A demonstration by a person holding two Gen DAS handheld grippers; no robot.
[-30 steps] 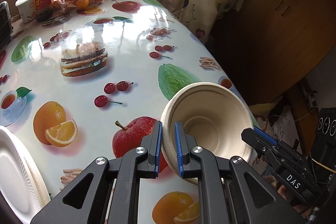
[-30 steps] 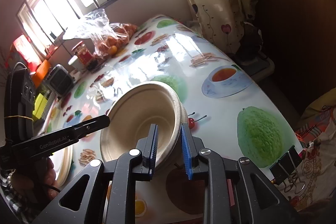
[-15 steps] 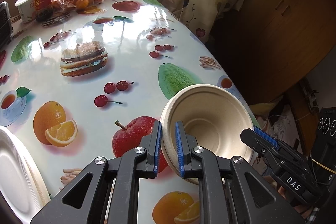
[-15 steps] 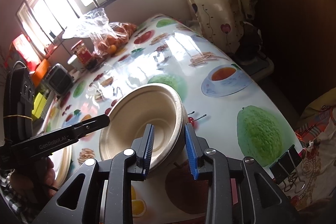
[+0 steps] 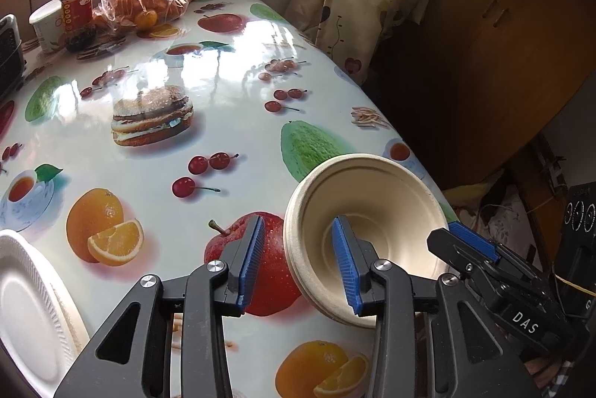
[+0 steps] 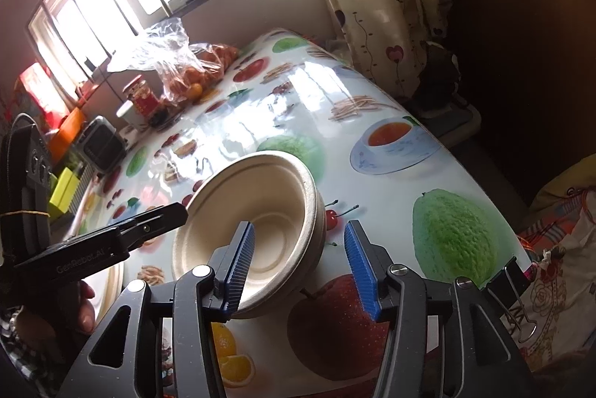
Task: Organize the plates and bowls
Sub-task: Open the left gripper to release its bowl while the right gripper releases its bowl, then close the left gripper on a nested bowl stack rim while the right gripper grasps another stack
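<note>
Bowl (image 5: 376,211): on counter (image 5: 231,122), tilted. Left claw (image 5: 298,260) opening, straddling near rim, pads clear. Right claw (image 6: 298,260) opening, astride opposite rim, released.

The left gripper (image 5: 298,260) is opening its jaws astride the near-left rim of the stacked beige bowls (image 5: 376,208), neither pad pressing. The right gripper (image 5: 473,241) sits right; a white plate (image 5: 26,305) lies near-left on the surface (image 5: 231,122).

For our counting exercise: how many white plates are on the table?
1: the white plate at the table's near left edge. A beige rim beneath it may be another plate.
</note>
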